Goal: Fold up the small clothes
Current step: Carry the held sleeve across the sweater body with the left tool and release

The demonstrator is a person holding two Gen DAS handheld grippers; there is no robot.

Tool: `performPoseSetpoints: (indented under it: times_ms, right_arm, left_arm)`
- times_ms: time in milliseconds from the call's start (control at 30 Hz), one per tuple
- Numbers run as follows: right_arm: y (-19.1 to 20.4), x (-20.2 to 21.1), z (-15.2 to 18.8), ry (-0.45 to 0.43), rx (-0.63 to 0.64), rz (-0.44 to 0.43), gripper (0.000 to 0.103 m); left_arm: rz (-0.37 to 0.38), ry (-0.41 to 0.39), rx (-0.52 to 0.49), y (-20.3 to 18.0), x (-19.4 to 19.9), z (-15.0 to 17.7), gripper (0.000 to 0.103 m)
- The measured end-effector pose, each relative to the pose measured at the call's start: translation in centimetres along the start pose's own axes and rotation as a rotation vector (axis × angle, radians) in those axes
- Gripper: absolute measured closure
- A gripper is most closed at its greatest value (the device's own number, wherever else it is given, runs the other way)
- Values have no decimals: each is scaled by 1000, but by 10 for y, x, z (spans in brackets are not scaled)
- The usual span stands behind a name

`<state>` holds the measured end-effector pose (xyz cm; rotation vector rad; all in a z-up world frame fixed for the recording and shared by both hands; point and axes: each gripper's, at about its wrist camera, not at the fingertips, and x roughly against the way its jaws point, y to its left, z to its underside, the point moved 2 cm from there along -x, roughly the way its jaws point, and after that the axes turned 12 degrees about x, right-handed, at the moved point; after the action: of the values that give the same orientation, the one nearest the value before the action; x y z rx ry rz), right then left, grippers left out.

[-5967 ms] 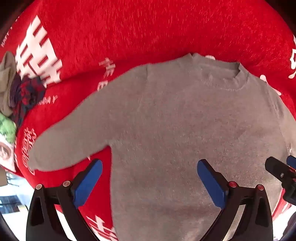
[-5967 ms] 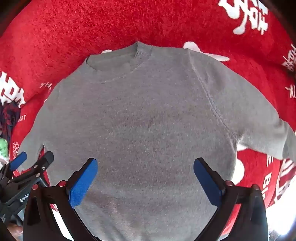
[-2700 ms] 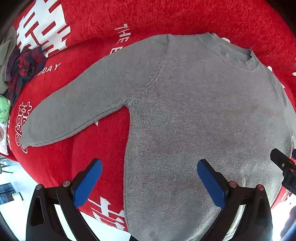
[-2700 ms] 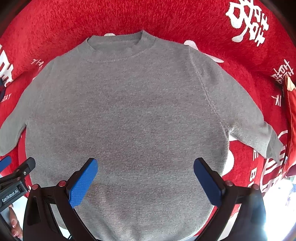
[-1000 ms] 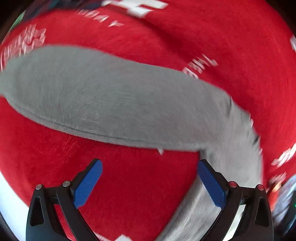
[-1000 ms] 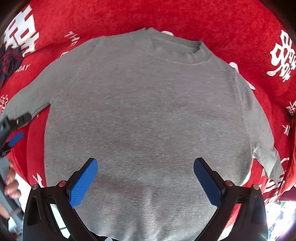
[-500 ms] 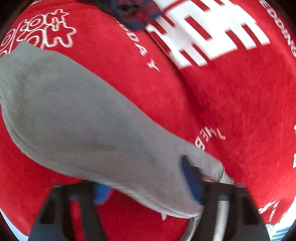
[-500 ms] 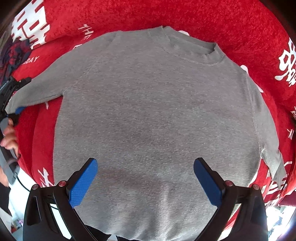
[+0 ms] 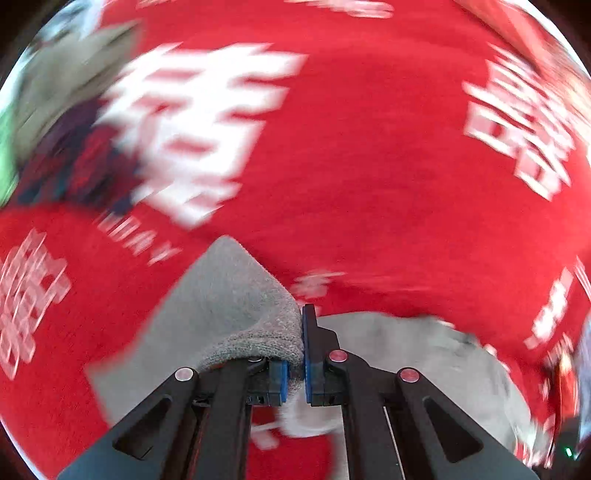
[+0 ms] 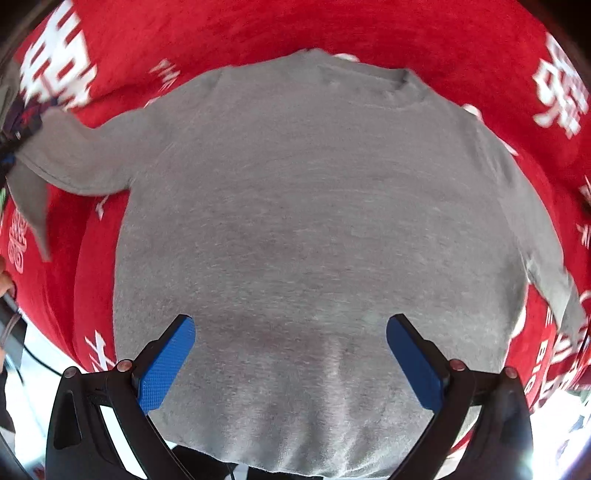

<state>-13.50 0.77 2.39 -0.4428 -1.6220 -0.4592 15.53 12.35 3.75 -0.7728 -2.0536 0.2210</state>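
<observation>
the grey sweater (image 10: 314,229) lies face up and flat on a red blanket (image 10: 332,26) printed with white characters, collar (image 10: 365,79) at the far side, hem nearest the right wrist camera. half a second ago the left claw (image 9: 294,363) was sliding under the left sleeve (image 10: 92,151) with its pads apart; now it is clenched on the cuff (image 9: 255,332), knit bunched between the blue pads. the sleeve, which lay straight out on the blanket a second ago, now kinks at its end in the right wrist view, the cuff raised and a flap hanging down. the left wrist view is heavily blurred, so that claw is moving fast.

the right claw (image 10: 291,354) is released, blue pads wide apart, hovering over the lower body of the sweater much as it did in the earlier views. whether it touches the cloth cannot be told.

this reads as the first fold getting under way: sleeve caught, likely to be carried across the chest. body, right sleeve (image 10: 546,258) and hem are all unfolded, so most of the task remains. a heap of dark and green clothes (image 9: 55,129) sits at the blanket's far left, near the raised cuff; a swing that way could snag them.
</observation>
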Motion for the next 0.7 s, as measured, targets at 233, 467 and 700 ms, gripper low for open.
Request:
performPoseSetpoints:
  times_ms: [233, 467, 700]
  right_arm:
    - [-71, 20, 21, -65, -201, 19, 0]
    - [-133, 6, 44, -22, -349, 26, 0]
    - [-141, 9, 28, -47, -281, 37, 0]
  left_arm:
    - [217, 178, -332, -160, -36, 60, 96]
    - [-28, 322, -635, -193, -88, 158, 96]
    - [-101, 329, -596, -163, -52, 138, 0]
